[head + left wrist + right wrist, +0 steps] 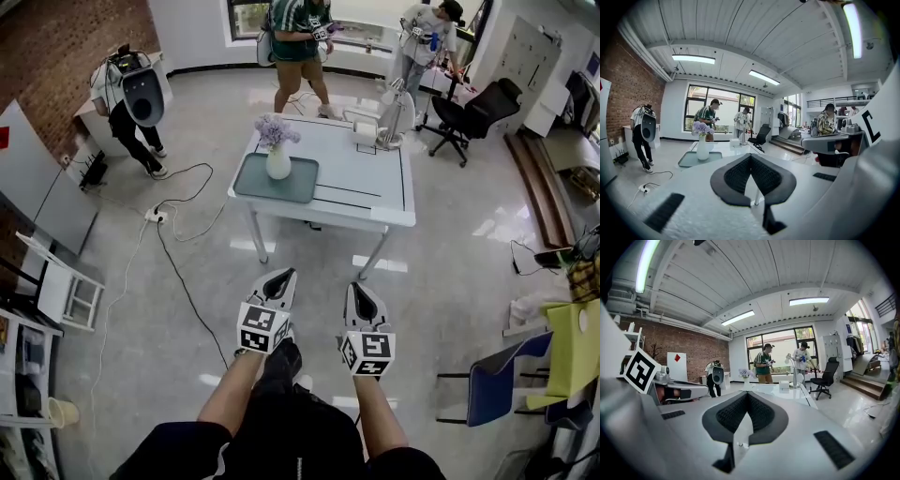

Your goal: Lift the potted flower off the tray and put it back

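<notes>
While both grippers hang in the air well short of the white table (375, 192), the potted flower (277, 148) stands upright on the grey-green tray (298, 190), a white vase topped with a tuft of pale lilac blooms. That tray lies flat on the table's left part, close to the left edge as the head view shows it, and nothing else rests on it. At the table's far end sit a small white box (364, 135) and a white desk lamp (397, 112), well apart from the tray. The left gripper (279, 274) and the right gripper (361, 286) are held side by side in front of the person's knees, pointing toward the table and tipped slightly down. Each gripper's own view shows its dark pads meeting at the tips with nothing between them, so both are closed and empty. From the left gripper view the vase appears off to the left of the jaws, far ahead; from the right gripper view it shows small, just above the jaw tips. A black cable (178, 267) trails over the pale floor left of the table, a black office chair (476, 112) stands beyond its right corner, and three people are busy farther back near the brick wall (66, 47) and the window.
</notes>
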### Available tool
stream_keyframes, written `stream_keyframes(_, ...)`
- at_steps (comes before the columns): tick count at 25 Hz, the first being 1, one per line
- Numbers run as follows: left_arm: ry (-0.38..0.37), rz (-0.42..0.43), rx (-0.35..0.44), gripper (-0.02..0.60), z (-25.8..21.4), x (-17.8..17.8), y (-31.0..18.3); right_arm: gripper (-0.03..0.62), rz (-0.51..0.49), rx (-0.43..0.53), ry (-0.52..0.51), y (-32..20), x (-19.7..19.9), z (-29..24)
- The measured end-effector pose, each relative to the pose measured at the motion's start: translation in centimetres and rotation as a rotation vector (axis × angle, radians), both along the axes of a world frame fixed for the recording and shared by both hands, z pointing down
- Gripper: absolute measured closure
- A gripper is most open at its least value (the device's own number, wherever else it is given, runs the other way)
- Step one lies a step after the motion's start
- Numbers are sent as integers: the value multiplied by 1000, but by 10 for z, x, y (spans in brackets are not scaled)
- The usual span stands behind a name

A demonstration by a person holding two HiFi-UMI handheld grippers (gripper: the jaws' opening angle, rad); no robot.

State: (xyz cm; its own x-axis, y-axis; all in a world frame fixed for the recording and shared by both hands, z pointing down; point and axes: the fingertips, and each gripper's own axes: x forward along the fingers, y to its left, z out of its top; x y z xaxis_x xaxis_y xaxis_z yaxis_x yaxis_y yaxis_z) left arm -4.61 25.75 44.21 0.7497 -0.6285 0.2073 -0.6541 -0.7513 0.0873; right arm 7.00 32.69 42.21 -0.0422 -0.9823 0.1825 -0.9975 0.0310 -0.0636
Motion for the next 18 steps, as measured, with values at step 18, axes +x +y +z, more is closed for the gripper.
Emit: stream_keyframes(18,-33,-74,-45,577,47,27,-251,586,-174,-44,56,-283,-3,22)
